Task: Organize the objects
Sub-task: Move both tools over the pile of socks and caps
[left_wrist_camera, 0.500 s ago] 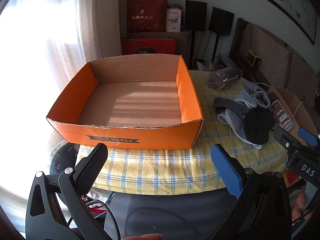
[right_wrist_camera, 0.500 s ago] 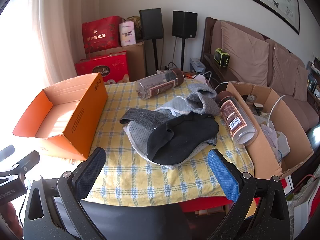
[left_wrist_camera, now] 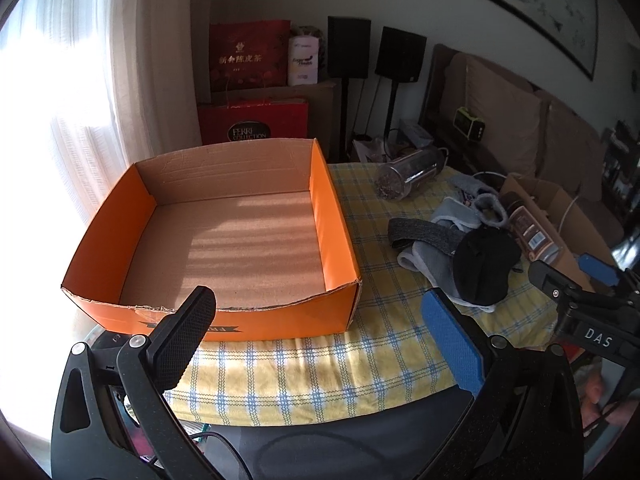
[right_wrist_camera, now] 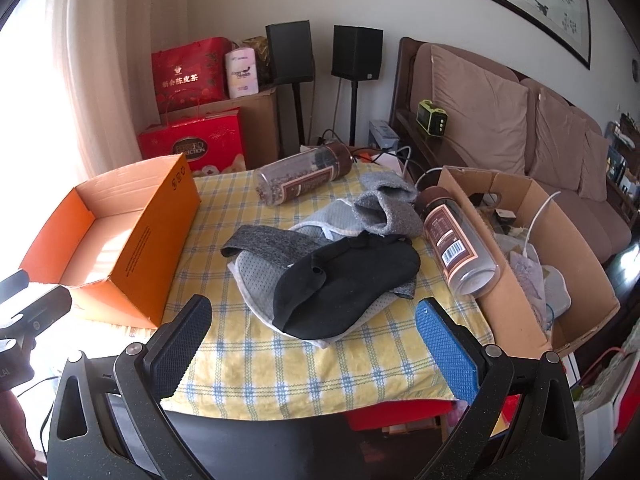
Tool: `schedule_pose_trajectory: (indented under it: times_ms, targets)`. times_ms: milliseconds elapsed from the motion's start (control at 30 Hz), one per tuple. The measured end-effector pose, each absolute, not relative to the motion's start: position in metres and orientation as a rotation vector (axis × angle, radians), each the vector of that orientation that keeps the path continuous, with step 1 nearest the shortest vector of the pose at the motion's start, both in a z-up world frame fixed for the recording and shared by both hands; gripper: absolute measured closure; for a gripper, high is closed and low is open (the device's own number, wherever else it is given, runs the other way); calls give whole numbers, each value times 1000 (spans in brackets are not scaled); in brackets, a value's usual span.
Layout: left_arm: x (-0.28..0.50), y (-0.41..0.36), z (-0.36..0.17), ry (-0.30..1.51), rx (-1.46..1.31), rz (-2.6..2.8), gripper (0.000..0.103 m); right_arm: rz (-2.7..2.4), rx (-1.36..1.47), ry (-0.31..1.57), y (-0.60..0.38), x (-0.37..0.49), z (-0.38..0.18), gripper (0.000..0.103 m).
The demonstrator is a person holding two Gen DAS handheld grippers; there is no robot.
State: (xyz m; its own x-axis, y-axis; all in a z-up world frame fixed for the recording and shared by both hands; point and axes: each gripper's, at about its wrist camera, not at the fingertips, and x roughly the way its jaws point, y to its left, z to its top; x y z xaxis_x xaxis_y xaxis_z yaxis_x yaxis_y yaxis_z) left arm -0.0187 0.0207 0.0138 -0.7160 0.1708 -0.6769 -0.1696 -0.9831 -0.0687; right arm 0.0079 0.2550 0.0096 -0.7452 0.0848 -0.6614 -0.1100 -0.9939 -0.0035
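Observation:
An empty orange cardboard box [left_wrist_camera: 336, 240] stands on the left of the yellow checked tablecloth [left_wrist_camera: 300, 364]; it is also seen as the orange box [right_wrist_camera: 152, 248]. My left gripper [left_wrist_camera: 316, 296] hangs open just before its front wall, nothing between the fingers. A pile of socks and cloths lies mid-table: a black sock [right_wrist_camera: 344, 280] on top, a grey sock [right_wrist_camera: 384, 208], a dark grey band [right_wrist_camera: 272, 244]. My right gripper [right_wrist_camera: 312, 306] is open, near the table's front edge, facing the pile. One jar [right_wrist_camera: 304, 176] lies at the back, another jar [right_wrist_camera: 456, 244] beside the pile.
A brown cardboard box [right_wrist_camera: 508, 300] with cables and cloth stands at the table's right edge, against the second jar. Red gift bags [right_wrist_camera: 192, 148], two speakers and a sofa [right_wrist_camera: 480, 108] are behind. The right gripper [left_wrist_camera: 568, 270] shows at the left view's right edge.
The left gripper has come a little nearer the orange box and swung slightly right; its fingertips now overlap the box's front wall. The right view is almost unchanged.

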Motion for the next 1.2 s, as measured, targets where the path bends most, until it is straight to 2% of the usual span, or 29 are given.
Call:
schedule_pose_trajectory:
  times_ms: [467, 733, 1000, 1200]
  targets:
    - [-86, 85, 36, 72, -1090, 2621, 0, 2715, -1032, 48, 327, -14, 23, 0]
    - [-142, 138, 38, 247, -1094, 2609, 0, 2631, -1083, -11, 372, -40, 22, 0]
    - [-189, 169, 19, 339, -1147, 2598, 0, 2615, -1137, 16, 408, -65, 15, 0]
    - [-194, 194, -5, 272, -1193, 2497, 0, 2654, -1173, 44, 405, -82, 5, 0]
